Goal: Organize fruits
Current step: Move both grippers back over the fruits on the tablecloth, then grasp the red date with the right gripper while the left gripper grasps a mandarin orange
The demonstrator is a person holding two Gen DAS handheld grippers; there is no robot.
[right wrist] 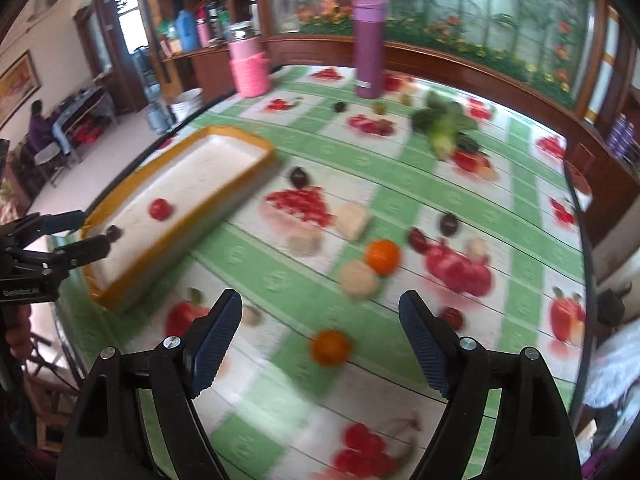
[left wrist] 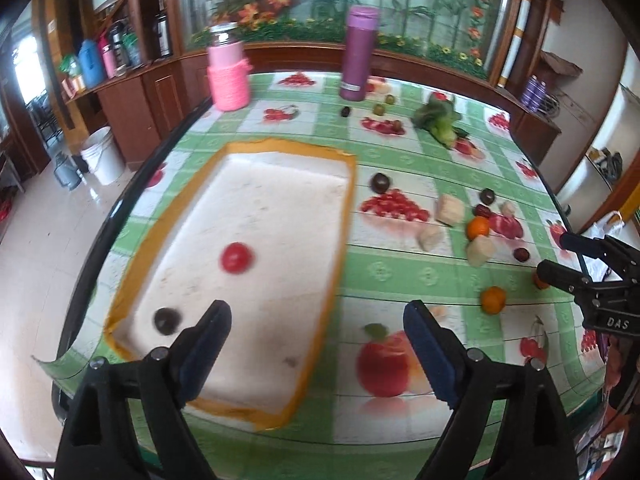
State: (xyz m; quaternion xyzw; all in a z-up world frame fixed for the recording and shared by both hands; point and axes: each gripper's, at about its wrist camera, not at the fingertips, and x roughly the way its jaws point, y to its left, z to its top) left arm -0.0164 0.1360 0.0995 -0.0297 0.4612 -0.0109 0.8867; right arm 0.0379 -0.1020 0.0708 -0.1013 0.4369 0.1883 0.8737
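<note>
**Fruit sorting, both grippers empty**

L gripper (left wrist: pixel 316 344) fingers spread wide, above tray (left wrist: pixel 340 240) w/ red fruit (left wrist: pixel 237 257) & dark plum (left wrist: pixel 167 321). R gripper (right wrist: pixel 320 348) fingers released, over orange (right wrist: pixel 330 347) on table (right wrist: pixel 400 184).

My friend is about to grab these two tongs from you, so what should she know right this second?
Left gripper: open, empty, above the tray's near end.
Right gripper: open, empty, above the nearest orange.
Done: a red fruit and a dark fruit lie in the yellow-rimmed tray.
Left: second orange, several dark and red fruits such as the one beside the tray, all loose on the tablecloth.
The pale chunks and leafy greens may not be fruit.
</note>
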